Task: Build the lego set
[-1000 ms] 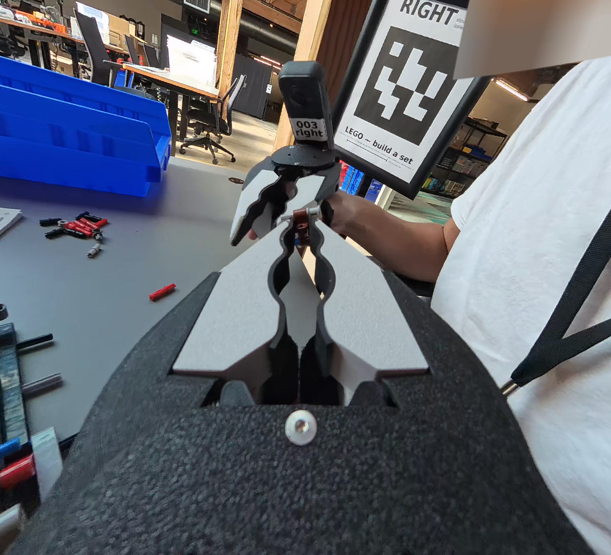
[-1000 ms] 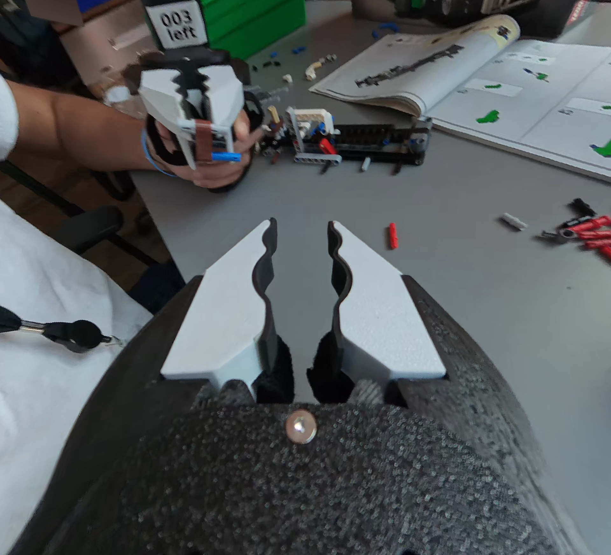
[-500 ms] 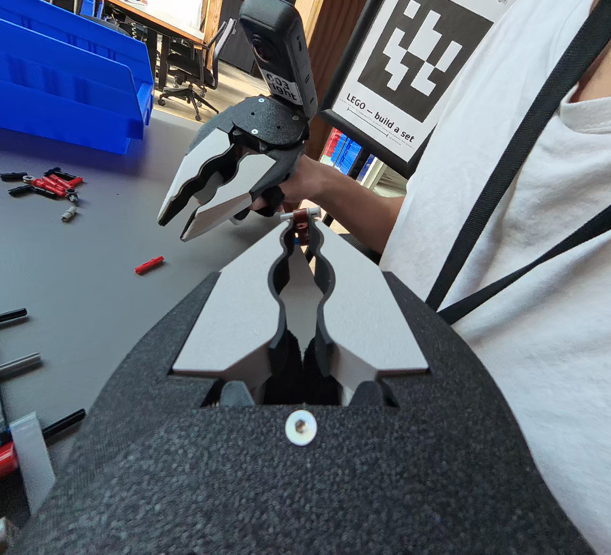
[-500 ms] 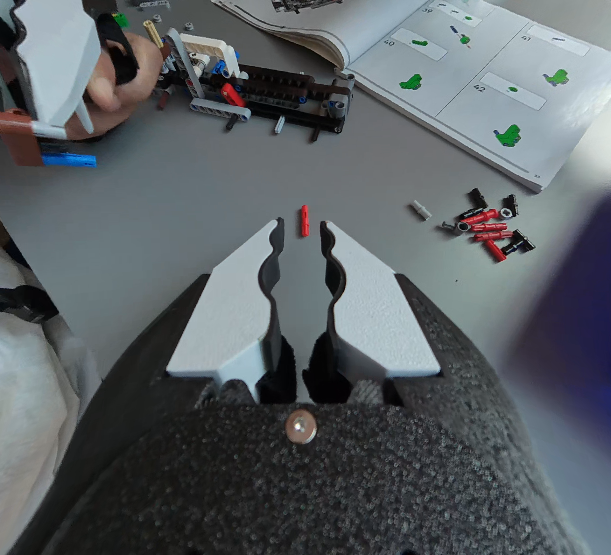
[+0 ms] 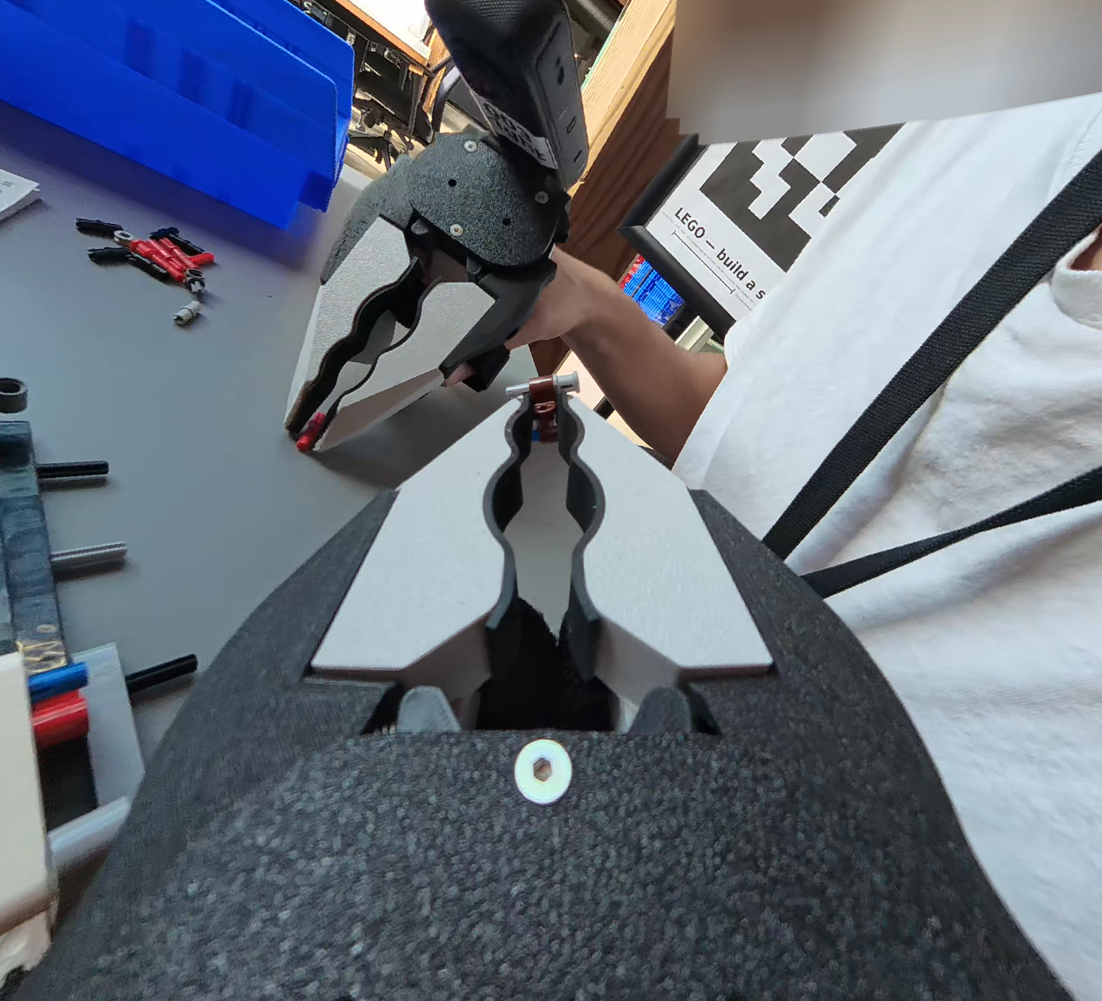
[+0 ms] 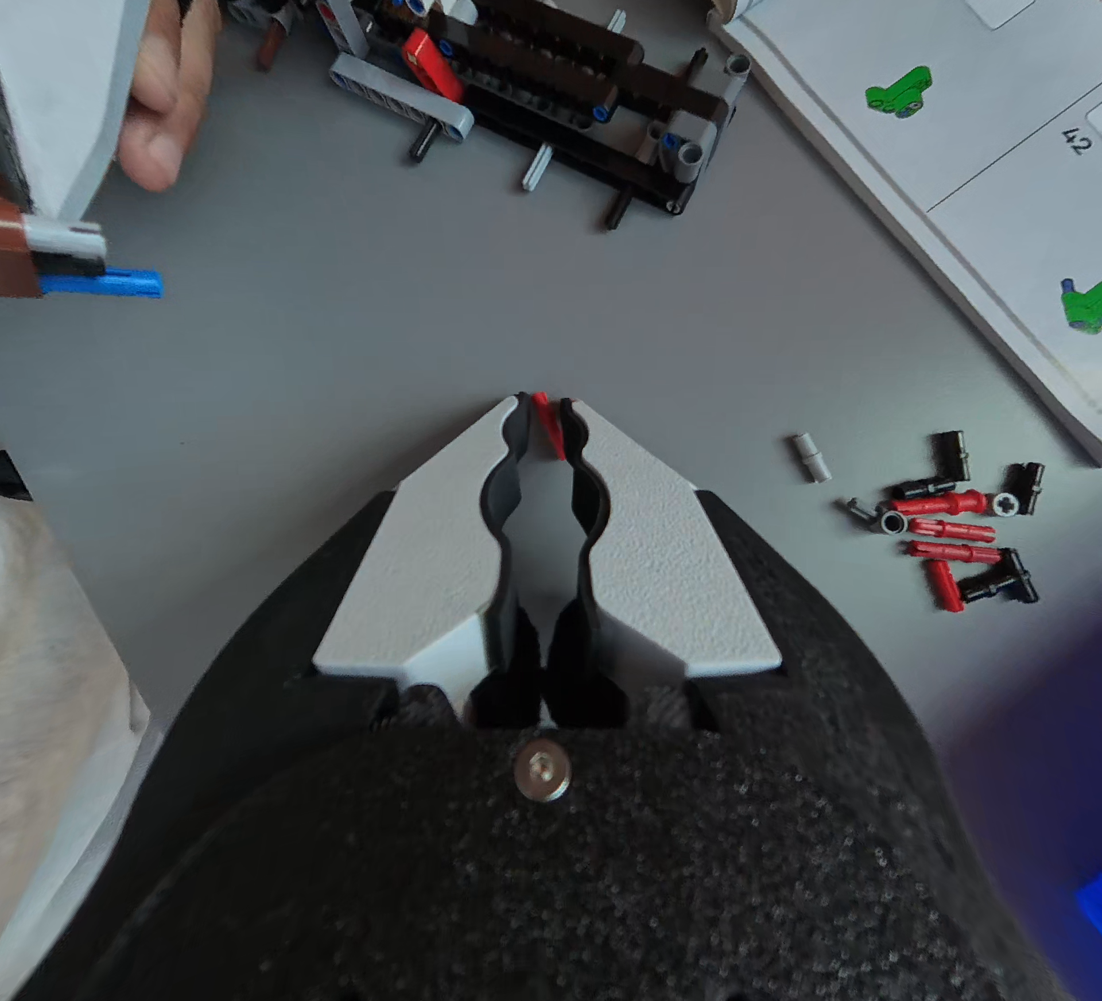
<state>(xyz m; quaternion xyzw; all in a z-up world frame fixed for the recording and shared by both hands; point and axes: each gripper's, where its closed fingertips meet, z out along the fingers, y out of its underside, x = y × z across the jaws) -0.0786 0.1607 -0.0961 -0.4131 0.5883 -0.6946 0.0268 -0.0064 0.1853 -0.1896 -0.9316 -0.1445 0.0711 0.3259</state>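
My left gripper [image 5: 541, 403] is shut on a small brown piece [image 5: 544, 395] with a grey pin and a blue pin, held above the table edge; it also shows at the left edge of the right wrist view [image 6: 53, 257]. My right gripper [image 6: 545, 406] is down on the grey table, shut on a red pin [image 6: 548, 424]; in the left wrist view the right gripper [image 5: 316, 432] has its tips on the table with the red pin [image 5: 310, 432] between them. The partly built dark model [image 6: 536, 78] lies beyond, beside the open instruction booklet [image 6: 930, 48].
A pile of red and black pins [image 6: 954, 525] and a grey pin [image 6: 812, 456] lie right of my right gripper. Blue bins [image 5: 149, 66] stand at the table's far side. A person in a white shirt [image 5: 894, 435] sits at the table edge.
My right gripper came down onto the table and closed on the red pin. My left gripper kept hold of the brown piece and stayed about where it was.
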